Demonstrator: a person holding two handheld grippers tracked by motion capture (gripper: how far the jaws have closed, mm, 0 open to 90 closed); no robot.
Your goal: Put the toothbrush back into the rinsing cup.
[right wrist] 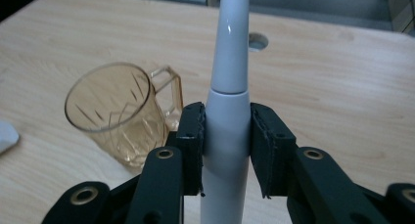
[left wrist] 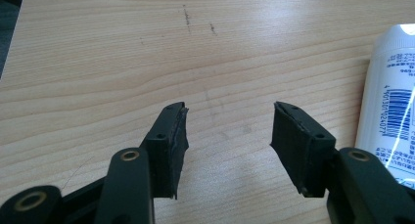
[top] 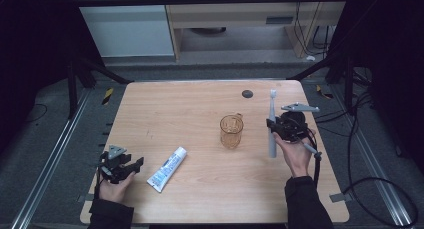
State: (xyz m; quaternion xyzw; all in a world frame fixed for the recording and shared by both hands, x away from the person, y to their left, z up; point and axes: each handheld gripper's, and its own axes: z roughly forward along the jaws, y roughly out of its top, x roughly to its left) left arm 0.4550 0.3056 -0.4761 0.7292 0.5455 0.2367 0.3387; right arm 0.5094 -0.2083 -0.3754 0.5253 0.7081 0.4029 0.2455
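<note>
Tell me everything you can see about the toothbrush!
The toothbrush is an electric-looking one, pale grey-white and smooth like plastic. It has a thick handle, a seam, then a thinner neck going up to a small bristle head at the top. It stands upright in the air, off the table, to the right of the amber cup. The right tool is shut on its handle, one black pad pressing each side just under the seam. Nothing else touches it.
</note>
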